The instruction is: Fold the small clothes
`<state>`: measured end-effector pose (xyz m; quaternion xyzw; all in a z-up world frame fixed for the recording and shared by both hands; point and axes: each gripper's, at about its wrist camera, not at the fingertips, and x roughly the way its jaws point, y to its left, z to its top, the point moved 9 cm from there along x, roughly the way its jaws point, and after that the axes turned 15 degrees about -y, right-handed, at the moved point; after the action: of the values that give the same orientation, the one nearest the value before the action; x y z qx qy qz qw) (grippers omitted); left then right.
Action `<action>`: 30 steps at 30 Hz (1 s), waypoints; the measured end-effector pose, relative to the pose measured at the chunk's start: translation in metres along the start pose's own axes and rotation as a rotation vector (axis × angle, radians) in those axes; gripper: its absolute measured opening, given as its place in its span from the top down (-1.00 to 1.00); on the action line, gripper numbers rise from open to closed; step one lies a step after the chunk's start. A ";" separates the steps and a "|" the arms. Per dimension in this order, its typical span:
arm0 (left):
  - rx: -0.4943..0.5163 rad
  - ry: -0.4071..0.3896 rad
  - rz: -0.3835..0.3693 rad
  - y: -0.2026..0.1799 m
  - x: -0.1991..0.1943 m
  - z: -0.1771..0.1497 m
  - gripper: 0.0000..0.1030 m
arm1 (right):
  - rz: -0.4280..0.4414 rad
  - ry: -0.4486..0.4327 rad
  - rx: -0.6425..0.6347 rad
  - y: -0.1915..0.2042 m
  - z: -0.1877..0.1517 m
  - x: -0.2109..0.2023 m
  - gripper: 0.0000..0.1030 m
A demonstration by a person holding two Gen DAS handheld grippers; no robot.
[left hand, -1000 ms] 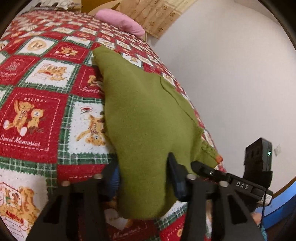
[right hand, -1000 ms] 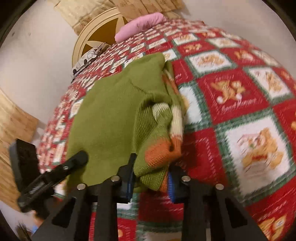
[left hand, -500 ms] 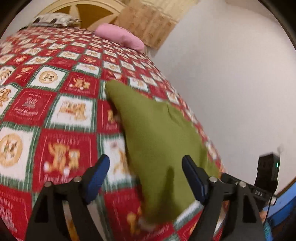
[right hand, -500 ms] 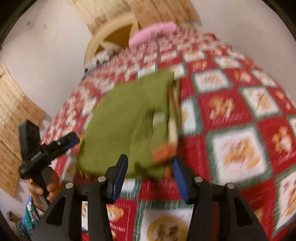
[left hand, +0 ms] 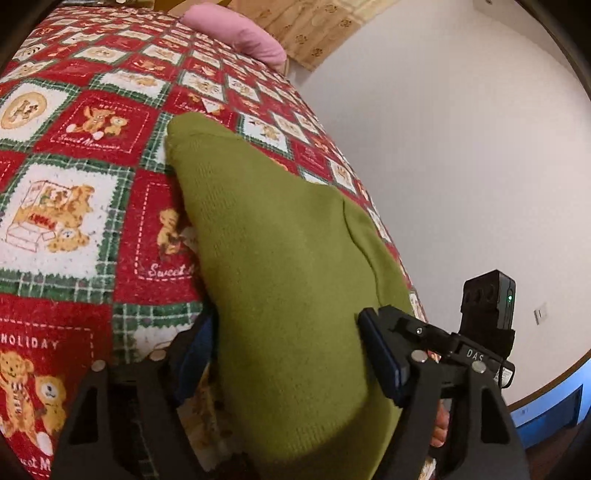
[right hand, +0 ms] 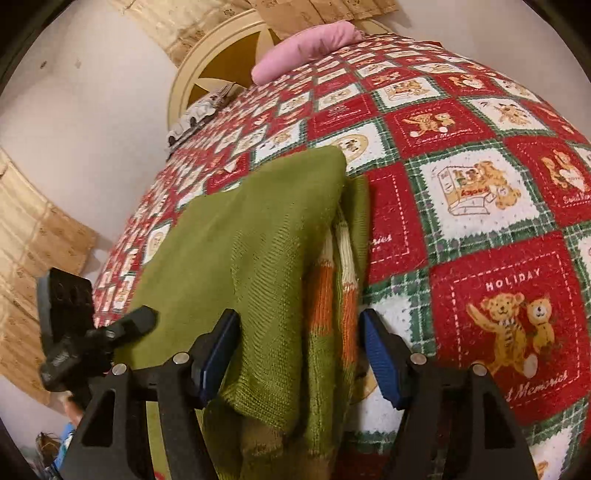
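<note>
A: A folded green sweater (left hand: 288, 280) lies on a bed near its edge, on a red, green and white teddy-bear bedspread (left hand: 74, 155), with a pink pillow (left hand: 236, 33) at the far end.

B: And the left tongs (left hand: 291, 354)?

A: They stand apart, one blue pad on each side of the sweater's near end. The jaws have just been opening, then eased in slightly. The right pad sits at the knit's edge, the left one is partly hidden behind it; no clamping shows.

B: The right tongs (right hand: 299, 354)?

A: Also apart, jaws just opened wider. The sweater's folded edge, with its orange and cream stripes (right hand: 332, 295), lies between the pads, which stand clear of the cloth.

B: Anything else in view?

A: From the right wrist camera, the left tongs rest over the sweater's far side, beside a white wall (right hand: 92, 110) and a round cream headboard (right hand: 221, 62).
</note>
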<state>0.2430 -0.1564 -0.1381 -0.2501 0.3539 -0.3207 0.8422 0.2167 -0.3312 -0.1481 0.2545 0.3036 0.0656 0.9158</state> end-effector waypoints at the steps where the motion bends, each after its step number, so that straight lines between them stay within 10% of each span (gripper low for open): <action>1: -0.001 -0.002 0.004 0.000 0.000 0.000 -0.49 | 0.003 0.001 -0.005 0.001 -0.001 -0.001 -0.22; 8: 0.025 -0.041 0.040 0.000 0.002 0.000 -0.08 | 0.012 -0.023 0.020 0.007 -0.009 -0.002 0.20; 13: 0.131 -0.073 0.112 -0.009 -0.005 0.000 0.15 | -0.137 -0.083 -0.105 0.028 -0.004 -0.002 0.38; 30: 0.281 -0.018 0.169 -0.066 -0.077 -0.029 0.20 | -0.229 -0.252 -0.181 0.111 -0.017 -0.127 0.43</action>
<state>0.1551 -0.1508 -0.0794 -0.1022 0.3176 -0.2929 0.8960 0.1078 -0.2637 -0.0368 0.1414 0.2061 -0.0443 0.9672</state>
